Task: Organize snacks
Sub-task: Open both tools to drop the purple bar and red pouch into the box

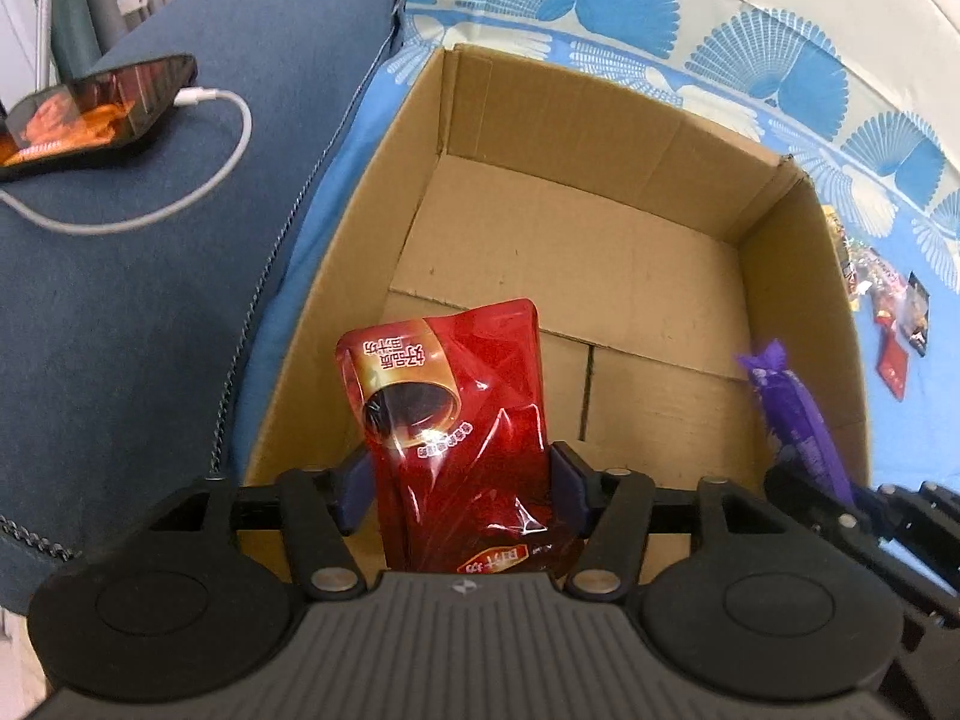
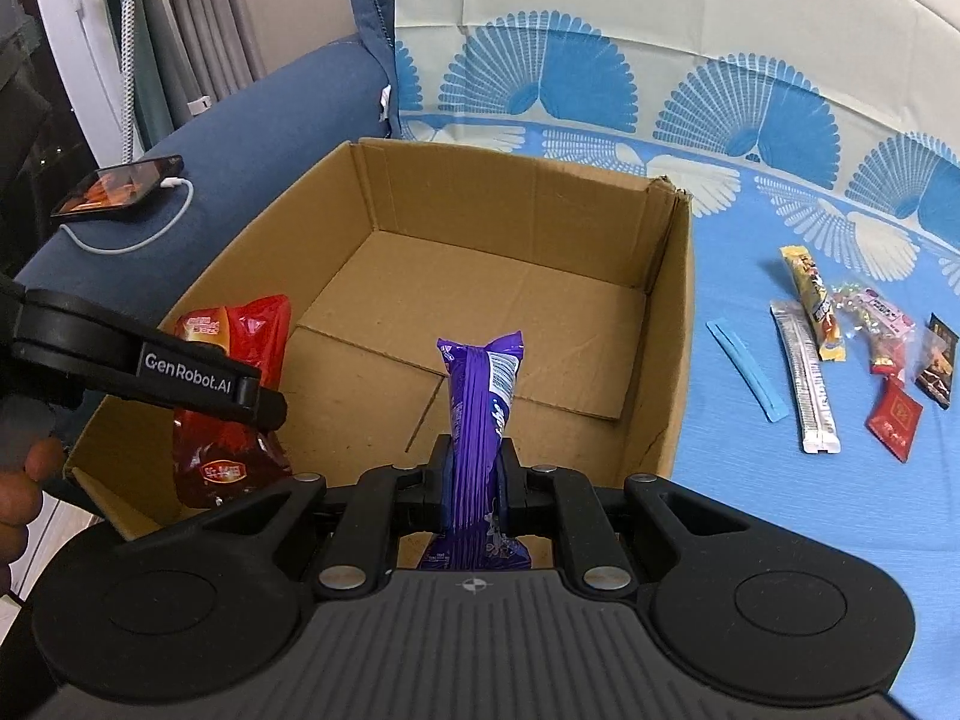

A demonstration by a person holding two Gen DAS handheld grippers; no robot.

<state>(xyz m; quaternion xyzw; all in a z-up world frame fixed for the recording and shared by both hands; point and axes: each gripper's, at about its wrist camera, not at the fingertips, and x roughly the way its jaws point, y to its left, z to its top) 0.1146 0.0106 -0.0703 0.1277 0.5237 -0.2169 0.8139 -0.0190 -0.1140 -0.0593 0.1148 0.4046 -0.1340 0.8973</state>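
Note:
An open cardboard box (image 1: pixel 600 120) lies on a blue patterned sheet. My left gripper (image 1: pixel 462 486) hangs over the box's near left corner with a red snack pouch (image 1: pixel 444 396) upright between its pads. The pads stand just off the pouch's sides, so this gripper is open. In the right wrist view the same pouch (image 2: pixel 252 330) reaches down to the box (image 2: pixel 516 198) floor. My right gripper (image 2: pixel 474 468) is shut on a purple snack pack (image 2: pixel 480 396), held upright over the box's near edge. The left wrist view shows that pack (image 1: pixel 792 402) at the right.
Several loose snack packets (image 2: pixel 810 372) and a blue strip (image 2: pixel 747 369) lie on the sheet right of the box. A phone (image 1: pixel 102 108) with a white cable rests on the dark blue cushion to the left. A person's hand (image 2: pixel 24 480) shows at the left edge.

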